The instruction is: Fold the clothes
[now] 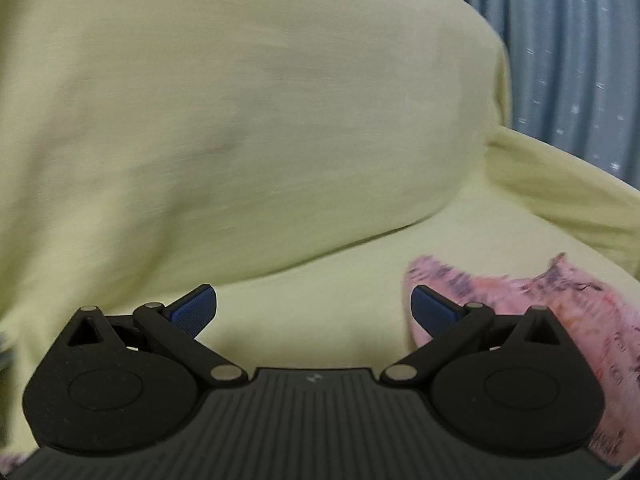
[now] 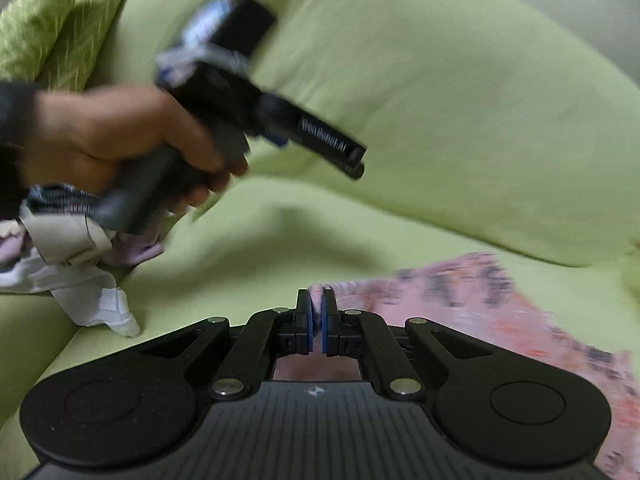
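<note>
So the pink patterned cloth garment [image 2: 500, 320] is lying on the seat of the lime-green fabric sofa [image 2: 440, 100], spread out mostly to the right of the right gripper [image 2: 317, 320], with its near left edge bunched up right at the fingertips. The right gripper's blue-padded fingers are pinched nearly together and there's a fold of that pink fabric squeezed between them, so I'd call that a grip on the edge. The left gripper [image 1: 314, 306] is a different story: its fingers are spread wide with nothing between them, just bare sofa seat, and the garment sits off to its right, just beside the right-hand finger [image 1: 434, 310]. From the right wrist view you can see the person's left hand [image 2: 120, 148] holding that gripper up above the seat, well apart from the cloth, so the right side is clearly the nearer one. My guess is the left has to swing across toward the right to catch another edge before any fold happens. The garment's long axis seems to run off right, but it's blurry. The only writing I can read is "RealRobot.AI"-ish lettering on the left gripper's side, smeared. There's also a pile of white and lilac clothes [image 2: 80, 272] at the sofa's left.
</note>
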`<state>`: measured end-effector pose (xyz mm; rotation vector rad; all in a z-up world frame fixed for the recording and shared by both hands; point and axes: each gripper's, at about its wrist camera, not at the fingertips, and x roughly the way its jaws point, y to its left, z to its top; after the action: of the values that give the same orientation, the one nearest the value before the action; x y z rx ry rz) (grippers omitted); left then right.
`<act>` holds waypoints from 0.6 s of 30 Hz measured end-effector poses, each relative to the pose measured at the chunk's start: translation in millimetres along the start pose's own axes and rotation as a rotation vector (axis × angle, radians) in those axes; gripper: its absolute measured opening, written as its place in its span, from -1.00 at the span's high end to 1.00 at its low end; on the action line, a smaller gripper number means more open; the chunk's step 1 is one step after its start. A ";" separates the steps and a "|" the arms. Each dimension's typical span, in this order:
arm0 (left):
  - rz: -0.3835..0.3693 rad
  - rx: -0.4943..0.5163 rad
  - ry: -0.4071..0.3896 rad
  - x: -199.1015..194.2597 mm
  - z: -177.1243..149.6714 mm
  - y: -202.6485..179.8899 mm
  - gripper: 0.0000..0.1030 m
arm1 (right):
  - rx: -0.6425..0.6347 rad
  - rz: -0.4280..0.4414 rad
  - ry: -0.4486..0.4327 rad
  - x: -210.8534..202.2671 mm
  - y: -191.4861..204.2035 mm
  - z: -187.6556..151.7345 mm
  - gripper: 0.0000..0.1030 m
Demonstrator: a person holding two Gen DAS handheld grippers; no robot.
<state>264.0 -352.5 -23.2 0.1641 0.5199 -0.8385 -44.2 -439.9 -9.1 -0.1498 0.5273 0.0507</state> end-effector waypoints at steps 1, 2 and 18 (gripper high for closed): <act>-0.024 0.013 0.006 13.2 5.9 -9.0 -0.98 | 0.019 -0.003 -0.015 -13.8 -10.8 -2.6 0.94; -0.049 0.026 0.013 26.9 11.7 -18.2 -0.98 | 0.047 -0.004 -0.023 -25.3 -21.3 -6.7 0.94; -0.170 0.121 0.281 150.0 44.2 -110.9 0.89 | 0.285 0.098 -0.056 -47.5 -81.0 -66.1 0.94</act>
<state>280.8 -541.1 -53.2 0.3556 0.7548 -1.0201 -111.0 -530.7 -31.1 0.1557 0.4799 0.0747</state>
